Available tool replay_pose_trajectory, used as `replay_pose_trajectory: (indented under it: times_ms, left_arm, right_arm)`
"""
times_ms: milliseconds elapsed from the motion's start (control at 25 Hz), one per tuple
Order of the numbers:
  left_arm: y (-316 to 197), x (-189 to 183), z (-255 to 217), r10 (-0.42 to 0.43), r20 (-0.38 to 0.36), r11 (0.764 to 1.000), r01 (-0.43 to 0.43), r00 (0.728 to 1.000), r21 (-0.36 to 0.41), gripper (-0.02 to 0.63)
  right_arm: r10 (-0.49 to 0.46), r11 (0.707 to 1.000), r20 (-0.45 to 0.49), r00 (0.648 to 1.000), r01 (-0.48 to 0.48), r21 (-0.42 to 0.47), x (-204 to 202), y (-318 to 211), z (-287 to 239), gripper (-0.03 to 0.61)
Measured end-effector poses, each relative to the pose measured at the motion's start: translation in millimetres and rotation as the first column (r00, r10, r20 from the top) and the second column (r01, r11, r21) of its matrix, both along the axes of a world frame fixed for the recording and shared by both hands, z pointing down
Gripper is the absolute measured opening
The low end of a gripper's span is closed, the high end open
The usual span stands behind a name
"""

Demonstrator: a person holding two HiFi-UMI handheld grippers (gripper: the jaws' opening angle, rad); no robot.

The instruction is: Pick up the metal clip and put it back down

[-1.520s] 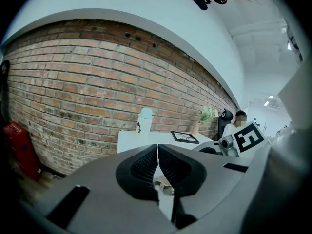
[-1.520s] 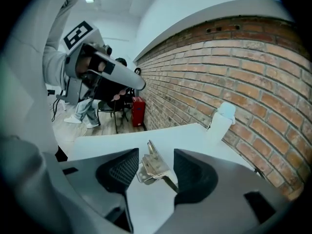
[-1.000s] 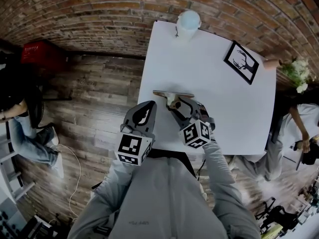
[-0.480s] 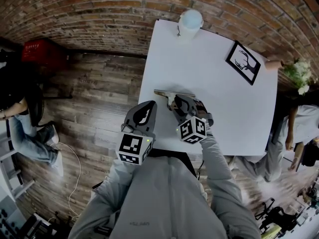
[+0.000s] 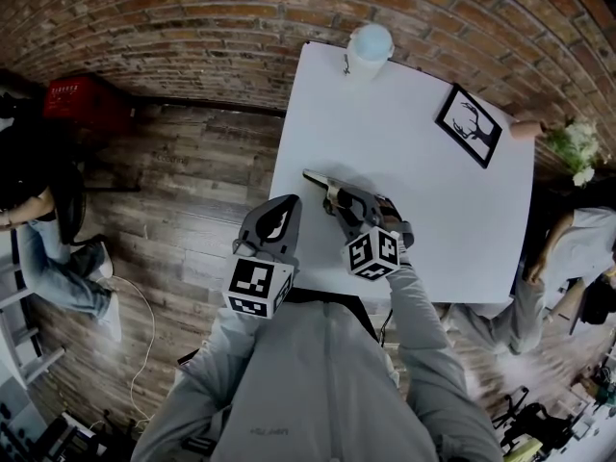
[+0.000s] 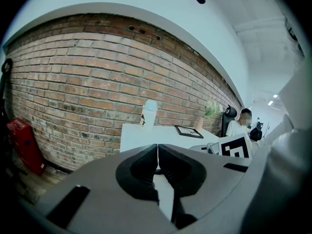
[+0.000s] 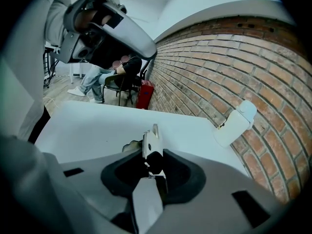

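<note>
Metal clip point(image 7: 151, 144) on edge between the jaws of the right gripper point(image 7: 156, 165), silver handle plate poking up past the fingertips, dark body down between the black pads. Jaws just closing, now narrowed onto the clip, pads against its two sides. No stamp or lettering to read on the metal. In the head view, clip at the near-left part of the white table point(image 5: 433, 191), one end jutting left beyond the gripper; resting or lifted, impossible to tell. On the right gripper's cube point(image 5: 373, 254), square black-and-white markers only, no letters.

Left gripper point(image 6: 157, 156) empty, pads shut together with only a hairline seam between, held beside the table's left edge over the wooden floor point(image 5: 183, 191); same sort of marker cube point(image 5: 258, 289) on it.

Farther out on the table: white lidded bottle point(image 5: 370, 44) at the far edge by the brick wall point(image 5: 192, 27), small dark label on its side too tiny to read; black-framed picture point(image 5: 469, 121) of a stag's head near the right edge, no caption legible. White flowers point(image 5: 576, 142) beyond the right corner. Red crate point(image 5: 82, 104) on the floor against the wall, print along its rim unreadable. Small print on the grey sweatshirt point(image 5: 318, 393), likewise illegible
</note>
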State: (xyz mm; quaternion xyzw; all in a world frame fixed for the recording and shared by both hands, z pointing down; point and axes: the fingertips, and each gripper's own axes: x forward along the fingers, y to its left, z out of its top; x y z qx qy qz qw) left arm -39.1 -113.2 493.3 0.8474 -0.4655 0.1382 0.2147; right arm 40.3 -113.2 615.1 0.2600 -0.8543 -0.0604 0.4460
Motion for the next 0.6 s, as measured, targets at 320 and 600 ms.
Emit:
replay_pose_trajectory:
  times_ms: [320,600]
  left_arm:
    - [-3.0,-5.0,-11.4,-0.008,0.005,1.000,0.008,1.000,0.028,0.028]
    - [-1.7,-6.0,-30.8,-0.004,0.005,0.998,0.004,1.000,0.068,0.028]
  right_arm:
    - [0.074,0.997,0.076,0.994,-0.074,0.001,7.5,-2.1,-24.8,0.107]
    - [0.150,0.988,0.159,0.976,-0.154,0.017,16.3,-2.0,-58.9,0.106]
